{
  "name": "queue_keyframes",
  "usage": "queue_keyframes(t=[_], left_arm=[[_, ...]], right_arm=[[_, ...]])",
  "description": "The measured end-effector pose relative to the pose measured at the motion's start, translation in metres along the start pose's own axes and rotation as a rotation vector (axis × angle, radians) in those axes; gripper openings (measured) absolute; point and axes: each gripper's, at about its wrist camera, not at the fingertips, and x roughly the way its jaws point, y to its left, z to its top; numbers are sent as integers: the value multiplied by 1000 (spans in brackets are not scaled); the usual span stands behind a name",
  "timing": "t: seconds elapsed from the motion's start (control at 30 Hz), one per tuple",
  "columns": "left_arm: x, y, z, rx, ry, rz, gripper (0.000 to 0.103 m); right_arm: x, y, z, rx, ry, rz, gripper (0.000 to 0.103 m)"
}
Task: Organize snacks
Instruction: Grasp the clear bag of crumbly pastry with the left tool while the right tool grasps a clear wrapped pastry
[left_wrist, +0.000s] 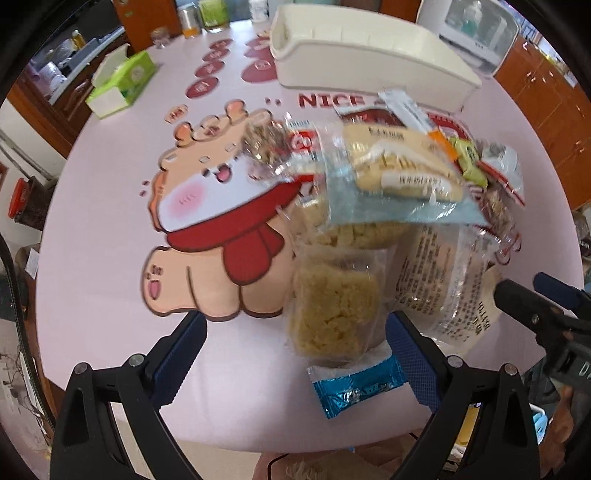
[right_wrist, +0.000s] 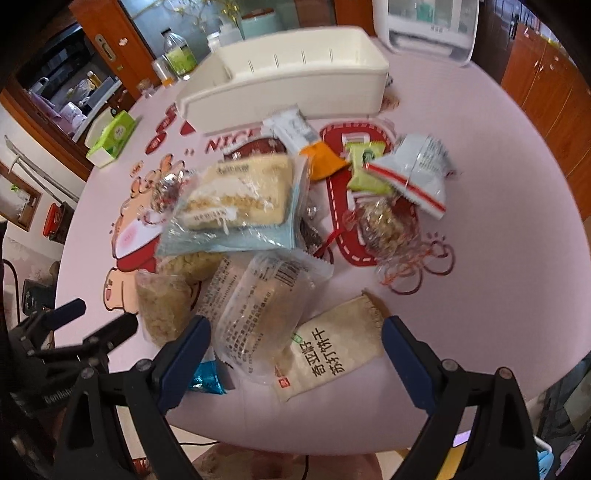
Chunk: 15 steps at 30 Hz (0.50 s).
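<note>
Nearest the right wrist camera, the right gripper (right_wrist: 297, 341) hangs with its blue-padded fingers spread wide and nothing between them touching the pads. Between those fingers lies a beige cracker packet (right_wrist: 332, 360) printed with the Chinese characters 奇亚籽苏打饼干, and partly over it a clear wrapper (right_wrist: 262, 314) covered in small black print and a barcode too fine to read.

In the left wrist view, the left gripper (left_wrist: 295, 352) is likewise spread apart and holds nothing. A blue foil sachet (left_wrist: 356, 386) lies just inside its right finger, its writing illegible. Just beyond sits a clear pack of crumbly yellow cake (left_wrist: 334, 314).

Farther on, the snack pile (right_wrist: 280, 221) is heaped on the pink table (left_wrist: 92, 295): a pale blue pack holding a yellow bar (right_wrist: 236, 206), an orange sachet (right_wrist: 325, 160), a green packet (right_wrist: 365, 170) and a white packet with red stripes (right_wrist: 417, 173). The table's cartoon print shows the red letters "NICE" (left_wrist: 330, 100).

Behind the pile stands a cream plastic bin (right_wrist: 295, 88). A green tissue box (left_wrist: 122, 83) sits at the far left.
</note>
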Motion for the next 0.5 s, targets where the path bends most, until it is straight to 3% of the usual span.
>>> queue_keyframes(t=[0.13, 0.4, 0.5], left_arm=[[20, -5, -1, 9, 23, 13, 96], [45, -11, -1, 0, 55, 2, 96], [52, -11, 0, -12, 70, -16, 88]], right_arm=[[25, -8, 6, 64, 67, 63, 94], [45, 2, 18, 36, 71, 53, 94], [54, 7, 21, 17, 89, 55, 84]])
